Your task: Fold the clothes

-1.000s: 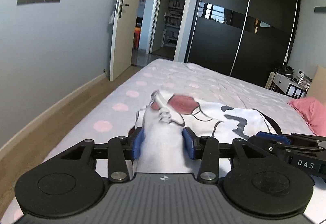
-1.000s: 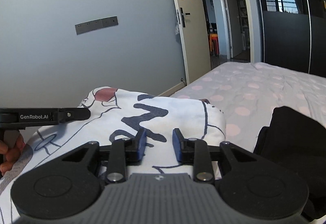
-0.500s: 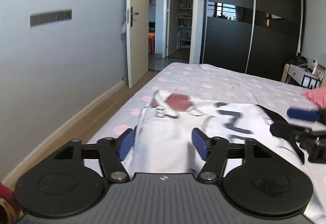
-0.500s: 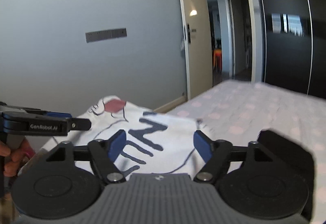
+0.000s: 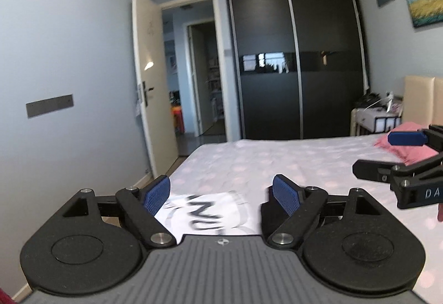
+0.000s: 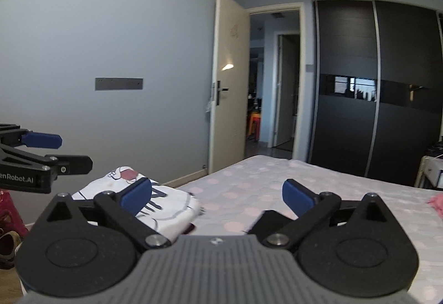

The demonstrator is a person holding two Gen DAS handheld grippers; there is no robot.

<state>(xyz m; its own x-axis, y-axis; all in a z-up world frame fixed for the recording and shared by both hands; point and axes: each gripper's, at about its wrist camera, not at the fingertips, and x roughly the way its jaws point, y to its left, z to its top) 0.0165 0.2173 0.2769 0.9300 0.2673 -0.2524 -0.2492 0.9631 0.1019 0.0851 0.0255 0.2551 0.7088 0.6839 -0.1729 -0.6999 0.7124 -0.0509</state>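
On the bed (image 5: pixel 290 162), covered in a pale sheet with pink dots, the white printed garment (image 5: pixel 213 215) is lying near the foot-side edge, below and ahead of both tools and touching neither. A dark garment (image 6: pixel 265 218) is lying just beside it on the sheet, its outline largely hidden behind the right tool's linkage. A pink pillow (image 5: pixel 401 143) is resting toward the headboard end, well apart from the clothes. The black sliding wardrobe (image 5: pixel 296 66) is standing beyond the bed, with the cream door (image 6: pixel 229 82) hanging ajar at its side.

The left gripper (image 5: pixel 221 193) is hovering above the white garment with its jaws spread wide, having just been opening; nothing is sitting between the blue pads. The right gripper (image 6: pixel 217 194) is likewise standing fully spread after just opening, with only bedsheet and cloth showing below the gap and no fabric pinched. Motion blur is softening the garment's print in the left wrist view.
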